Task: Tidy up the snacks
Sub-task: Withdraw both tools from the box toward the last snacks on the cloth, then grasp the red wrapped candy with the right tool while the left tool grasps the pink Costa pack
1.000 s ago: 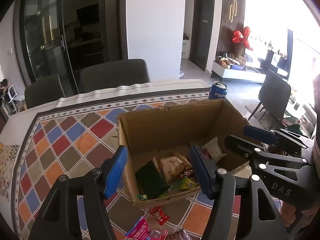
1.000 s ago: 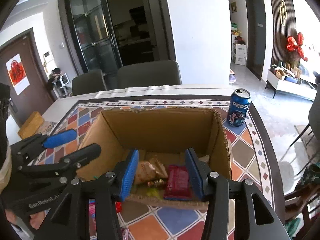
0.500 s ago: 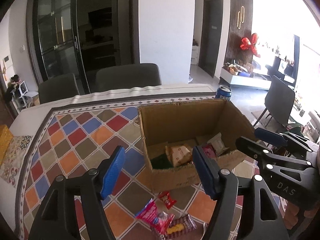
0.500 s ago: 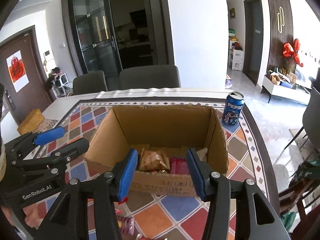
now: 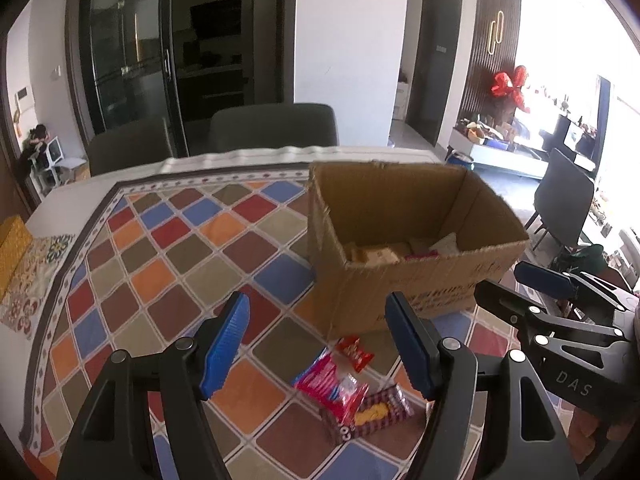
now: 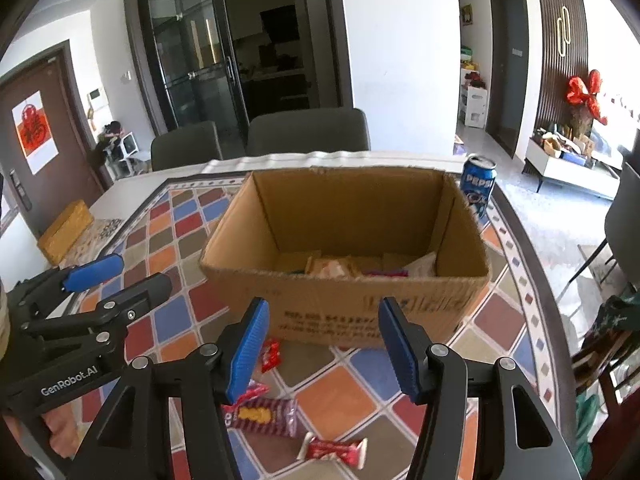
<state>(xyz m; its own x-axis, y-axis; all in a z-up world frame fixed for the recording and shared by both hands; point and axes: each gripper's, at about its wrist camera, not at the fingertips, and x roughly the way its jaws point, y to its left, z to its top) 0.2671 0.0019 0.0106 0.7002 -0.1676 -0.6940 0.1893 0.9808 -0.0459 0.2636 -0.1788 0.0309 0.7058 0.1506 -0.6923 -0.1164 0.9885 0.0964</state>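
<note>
Your left gripper (image 5: pixel 316 344) stands wide with nothing between its blue pads, above the loose snack packets on the surface (image 5: pixel 168 248) with its multicoloured diamond-patterned cloth. Your right gripper (image 6: pixel 320 344) is empty too, its jaws having just been opening. The open brown cardboard box (image 6: pixel 348 292) sits just beyond, with several packets inside. In front of it lie a small red packet (image 5: pixel 354 354), a pink wrapper (image 5: pixel 332 386), a purple biscuit pack (image 6: pixel 264 416) and a red-and-white bar (image 6: pixel 334 450). A blue Pepsi can (image 6: pixel 477 188) stands behind the box's right corner.
</note>
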